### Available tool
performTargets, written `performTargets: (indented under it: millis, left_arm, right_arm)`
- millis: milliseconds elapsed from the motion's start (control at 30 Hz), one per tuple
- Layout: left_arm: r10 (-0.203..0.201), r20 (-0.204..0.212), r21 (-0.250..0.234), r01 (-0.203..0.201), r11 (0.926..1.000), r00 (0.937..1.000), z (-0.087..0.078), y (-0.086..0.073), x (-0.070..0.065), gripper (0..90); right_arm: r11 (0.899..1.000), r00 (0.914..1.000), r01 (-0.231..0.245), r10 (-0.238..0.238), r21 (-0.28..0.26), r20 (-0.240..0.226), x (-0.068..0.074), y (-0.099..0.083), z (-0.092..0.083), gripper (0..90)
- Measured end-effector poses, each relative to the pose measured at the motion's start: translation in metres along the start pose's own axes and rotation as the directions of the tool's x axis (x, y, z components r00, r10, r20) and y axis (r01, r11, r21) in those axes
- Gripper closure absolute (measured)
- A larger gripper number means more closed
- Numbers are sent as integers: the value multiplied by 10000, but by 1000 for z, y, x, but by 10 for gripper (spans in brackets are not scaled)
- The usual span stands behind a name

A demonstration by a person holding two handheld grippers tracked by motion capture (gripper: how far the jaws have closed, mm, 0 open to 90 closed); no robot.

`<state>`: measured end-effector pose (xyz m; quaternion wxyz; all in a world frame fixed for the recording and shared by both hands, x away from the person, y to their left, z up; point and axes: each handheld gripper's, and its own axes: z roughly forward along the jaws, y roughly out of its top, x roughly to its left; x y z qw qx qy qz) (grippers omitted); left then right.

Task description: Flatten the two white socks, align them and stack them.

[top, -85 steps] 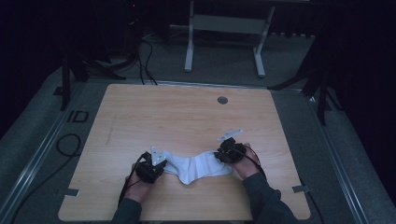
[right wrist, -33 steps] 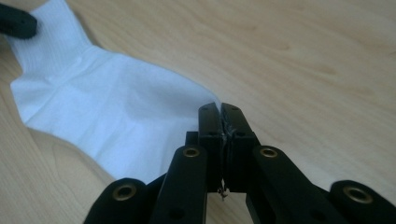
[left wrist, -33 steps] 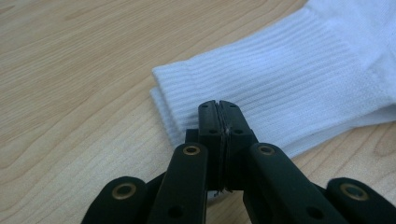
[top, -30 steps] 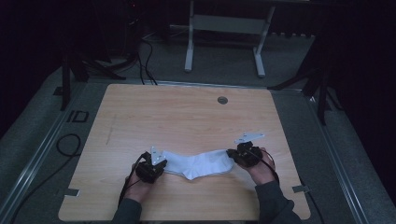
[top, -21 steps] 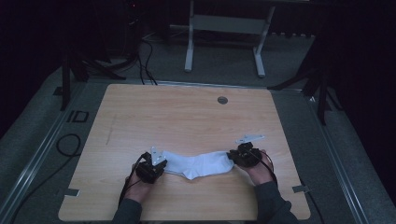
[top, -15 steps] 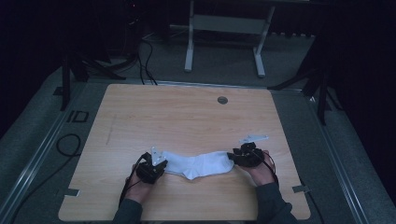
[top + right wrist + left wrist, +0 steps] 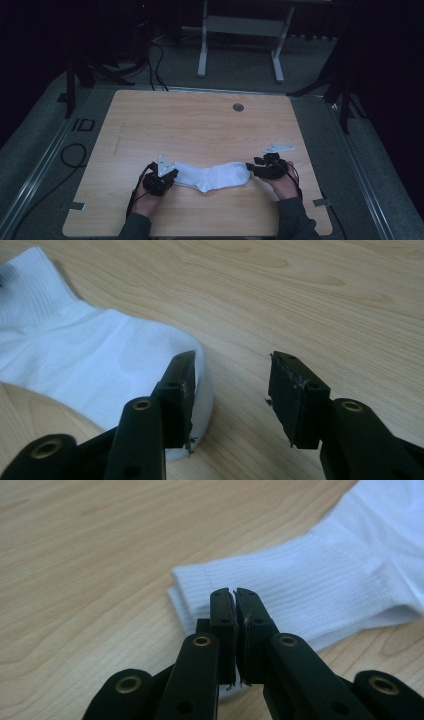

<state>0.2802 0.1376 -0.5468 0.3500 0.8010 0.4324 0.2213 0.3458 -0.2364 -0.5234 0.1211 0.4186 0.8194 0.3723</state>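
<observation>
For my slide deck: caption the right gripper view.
Right hand-held gripper, jaws just opened, beside the toe of a white sock on the wooden table.

In the left gripper view, part of the sock's (image 7: pixel 320 580) cuff edge is being hidden behind the closed black jaws, and its foot is being cut off by the right edge. In the right gripper view, the sock's toe end is being partly covered by one jaw, while its cuff is being cut off at the left edge.
</observation>
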Motion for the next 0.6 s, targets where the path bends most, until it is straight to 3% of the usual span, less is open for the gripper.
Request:
performTargets:
  millis: [600]
  left_arm:
    - [-383,-424,-70,380,9993,9984,-8,-2,19,875]
  right_arm:
    - [9995,9992,-298,300,-83,259,-15,-7,-7,530]
